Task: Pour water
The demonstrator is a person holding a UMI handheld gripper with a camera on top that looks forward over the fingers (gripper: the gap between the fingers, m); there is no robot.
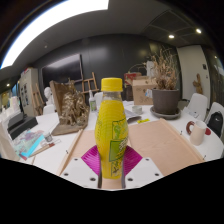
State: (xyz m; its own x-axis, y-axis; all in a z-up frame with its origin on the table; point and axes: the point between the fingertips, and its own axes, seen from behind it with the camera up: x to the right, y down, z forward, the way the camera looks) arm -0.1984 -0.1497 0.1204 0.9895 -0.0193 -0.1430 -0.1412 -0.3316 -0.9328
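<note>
A yellow bottle (111, 128) with a yellow cap and a green-and-yellow label stands upright between my fingers. My gripper (111, 160) is shut on the bottle's lower body, with the magenta pads (94, 157) pressed against both of its sides. The bottle's base is hidden between the fingers. It appears held a little above the light wooden table (165, 145).
A dark pot with a dry plant (165, 97) stands beyond the bottle at the right. A white cup (196, 131) sits at the far right. A wooden basket (68, 105) and loose papers and sticks (40, 145) lie at the left.
</note>
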